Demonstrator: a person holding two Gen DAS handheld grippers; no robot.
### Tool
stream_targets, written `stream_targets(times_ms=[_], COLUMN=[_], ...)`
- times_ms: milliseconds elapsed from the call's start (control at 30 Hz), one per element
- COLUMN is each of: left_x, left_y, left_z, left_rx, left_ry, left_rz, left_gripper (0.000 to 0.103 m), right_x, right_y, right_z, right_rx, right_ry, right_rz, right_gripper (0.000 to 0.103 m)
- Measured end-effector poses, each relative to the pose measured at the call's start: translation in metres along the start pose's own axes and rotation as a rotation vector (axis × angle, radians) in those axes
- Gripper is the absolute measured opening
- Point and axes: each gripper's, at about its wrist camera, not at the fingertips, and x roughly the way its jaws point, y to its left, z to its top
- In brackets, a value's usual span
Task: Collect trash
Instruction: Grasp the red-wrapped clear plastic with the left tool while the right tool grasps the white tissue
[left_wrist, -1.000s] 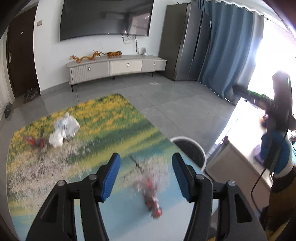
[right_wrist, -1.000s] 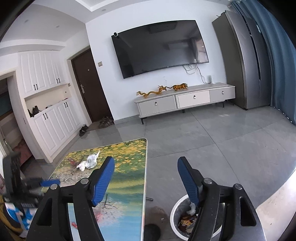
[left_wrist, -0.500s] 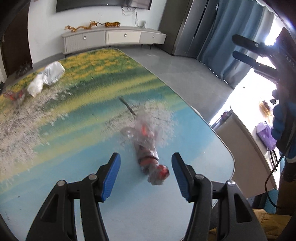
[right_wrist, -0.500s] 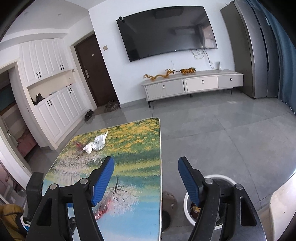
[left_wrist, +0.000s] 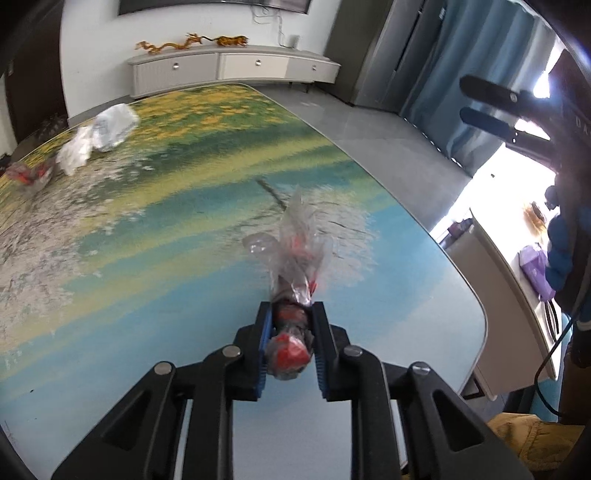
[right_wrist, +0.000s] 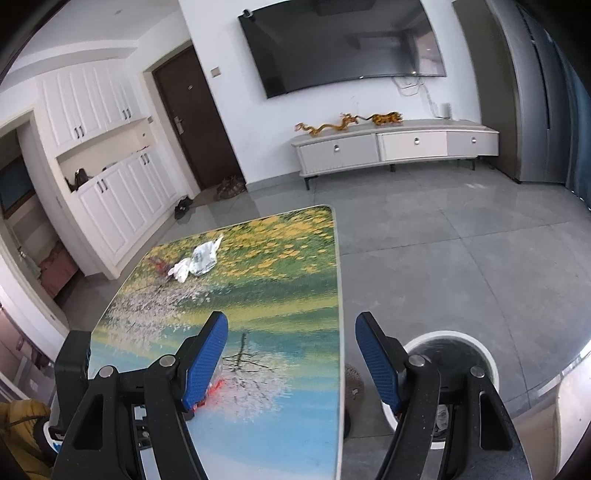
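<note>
Two grippers are being recorded over a surface (left_wrist: 155, 236) printed with a landscape. The left gripper (left_wrist: 291, 345) is being pointed down at a clear wrapper (left_wrist: 295, 258) with red contents, lying on the blue near end of the surface. Its jaws are being closed, and the wrapper's near end is already being pinched between the blue pads (left_wrist: 264, 347), which are seen pressing on both sides. The wrapper's far end is being left fanned out, beyond the fingertips and just over the surface.

The right gripper (right_wrist: 291, 360) is being held with its jaws wide apart and nothing between them. It is being kept above the right edge of the surface (right_wrist: 295, 295), with a white-rimmed bin (right_wrist: 487, 354) seen on the floor to its right, close beside the surface edge. A red scrap of the wrapper (right_wrist: 214, 387) is being glimpsed past the left finger (right_wrist: 205, 362) in the right wrist view.

More trash is being left at the far end of the surface: a white crumpled bag (left_wrist: 110, 127), a smaller white wad (left_wrist: 74, 155) touching it, and a reddish wrapper (left_wrist: 31, 173) just beside those.
</note>
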Motion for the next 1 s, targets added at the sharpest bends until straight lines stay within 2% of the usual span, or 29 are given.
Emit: stream_targets(times_ms=[233,567,633,767,1000], left_x=[-0.023,-0.065,-0.073,-0.088,-0.096], left_y=[0.054,0.157,0.173,0.200,0.224], left_z=[-0.006,-0.030,-0.032,-0.037,-0.045], left_rx=[-0.105,-0.278,-0.300,-0.331,-0.366], left_ry=[-0.059,-0.149,-0.171,-0.209,-0.242], left_rz=[0.046,0.114,0.114,0.112,0.062], left_gripper=[0.019,0.019,0.019,0.019,0.019], right_x=[0.046,0.158,0.182,0.234,0.282], right_y=[0.047,0.155,0.172,0.201,0.230], right_z=[0.013,0.044,0.049,0.055,0.053], right_rx=[-0.084,-0.243,-0.253,-0.255,-0.342], right_ry=[0.084,0.222,0.242,0.277,0.296], right_rz=[0.076,0.226,0.249,0.237,0.149], right_gripper=[0.070,0.069,0.066,0.058,0.051])
